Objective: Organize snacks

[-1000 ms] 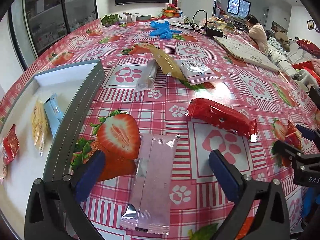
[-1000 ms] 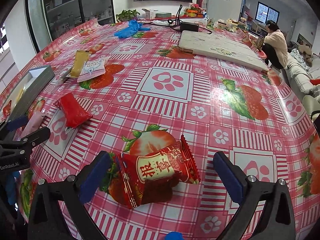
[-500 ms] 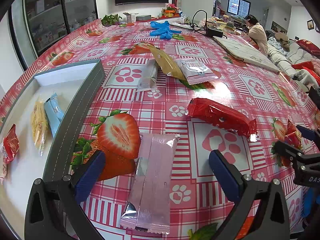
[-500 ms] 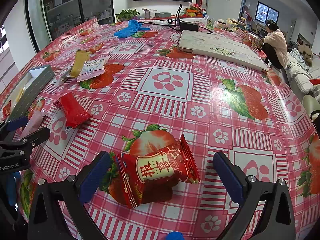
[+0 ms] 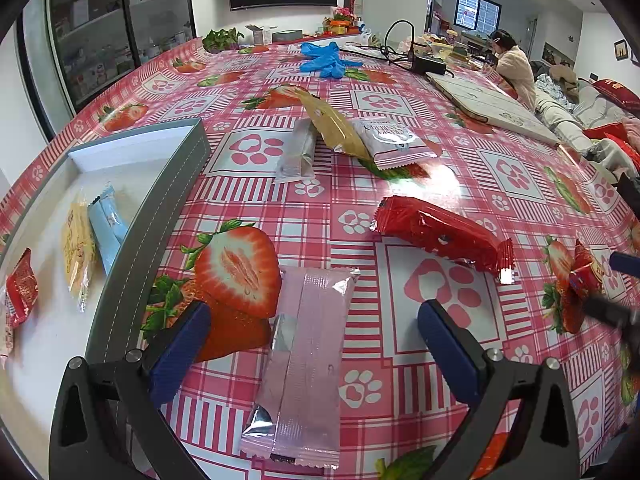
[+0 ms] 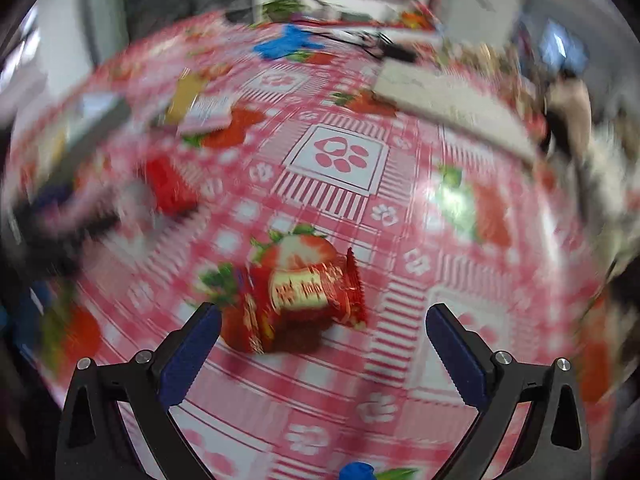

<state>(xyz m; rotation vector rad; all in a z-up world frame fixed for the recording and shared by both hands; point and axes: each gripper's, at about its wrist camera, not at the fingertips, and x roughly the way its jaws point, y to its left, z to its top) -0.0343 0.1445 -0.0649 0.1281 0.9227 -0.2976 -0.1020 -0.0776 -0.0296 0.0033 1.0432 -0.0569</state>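
My left gripper (image 5: 314, 334) is open just above the table, its blue pads either side of a pink snack packet (image 5: 304, 356) lying flat. A long red packet (image 5: 440, 234) lies further right. A grey tray (image 5: 160, 216) at the left holds a blue packet (image 5: 108, 228), a yellow one (image 5: 78, 252) and a red one (image 5: 22, 292). My right gripper (image 6: 322, 338) is open over a red and gold snack packet (image 6: 304, 300); that view is motion-blurred. The same packet shows at the right edge of the left wrist view (image 5: 580, 280).
Further back lie a clear packet (image 5: 298, 152), a gold packet (image 5: 334, 128) and a pink-white packet (image 5: 390, 142). Blue gloves (image 5: 326, 60), cables and a flat white box (image 5: 488, 108) sit at the far side. A person sits at the far right (image 5: 514, 68).
The right wrist view has gone blurred: the right gripper is moving, and the red and gold packet sits further from its pads. The left gripper has not moved.
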